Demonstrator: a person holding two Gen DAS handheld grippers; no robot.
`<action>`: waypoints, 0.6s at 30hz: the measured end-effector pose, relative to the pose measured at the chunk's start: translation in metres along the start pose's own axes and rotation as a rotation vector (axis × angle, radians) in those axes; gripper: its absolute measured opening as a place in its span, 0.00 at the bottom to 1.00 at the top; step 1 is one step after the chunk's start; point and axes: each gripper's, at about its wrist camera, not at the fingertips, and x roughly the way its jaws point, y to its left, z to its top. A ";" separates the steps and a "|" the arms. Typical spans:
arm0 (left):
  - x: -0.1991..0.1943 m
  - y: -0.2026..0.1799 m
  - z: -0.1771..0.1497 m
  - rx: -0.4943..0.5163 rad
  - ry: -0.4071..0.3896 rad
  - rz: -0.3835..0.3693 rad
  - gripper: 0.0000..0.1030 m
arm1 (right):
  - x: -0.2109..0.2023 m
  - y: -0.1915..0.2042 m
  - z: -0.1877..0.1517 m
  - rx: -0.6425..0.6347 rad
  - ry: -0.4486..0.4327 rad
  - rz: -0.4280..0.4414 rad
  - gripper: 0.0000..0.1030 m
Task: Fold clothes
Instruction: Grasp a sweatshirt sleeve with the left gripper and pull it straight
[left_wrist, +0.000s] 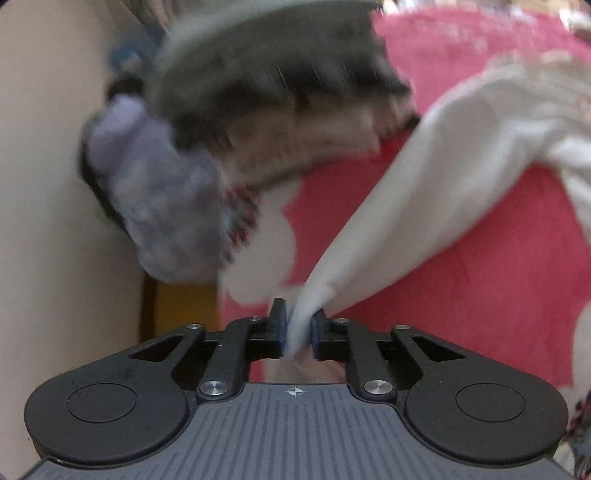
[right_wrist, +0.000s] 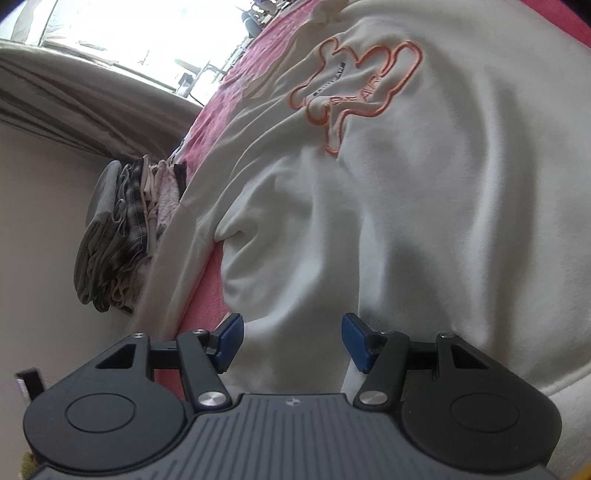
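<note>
**White sweatshirt on pink bed cover, left gripper pinching its edge**

Pink bed cover (right_wrist: 207, 122) carries a white sweatshirt (right_wrist: 406, 221), spread out and rumpled, orange outline logo (right_wrist: 354, 88) facing up. Stack of folded clothes (right_wrist: 122, 229) at the cover's edge by the wall. Left gripper (left_wrist: 297, 332) pinches a stretched strip of the white fabric. Right gripper (right_wrist: 291, 339) fingers spread over the sweatshirt, not squeezing it.

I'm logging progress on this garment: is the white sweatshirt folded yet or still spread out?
Still spread. The white sweatshirt lies open and rumpled on the pink cover, embroidered logo showing; the left gripper pinches one part, pulled taut.
</note>
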 end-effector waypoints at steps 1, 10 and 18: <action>0.003 -0.002 -0.003 0.004 0.010 -0.016 0.28 | 0.000 -0.002 0.001 0.008 -0.002 0.001 0.59; -0.019 0.020 -0.017 -0.026 0.009 -0.123 0.58 | 0.002 -0.011 0.005 0.041 0.005 0.024 0.60; -0.067 0.053 -0.028 -0.147 -0.083 -0.087 0.59 | 0.000 -0.010 0.007 0.034 0.003 0.038 0.61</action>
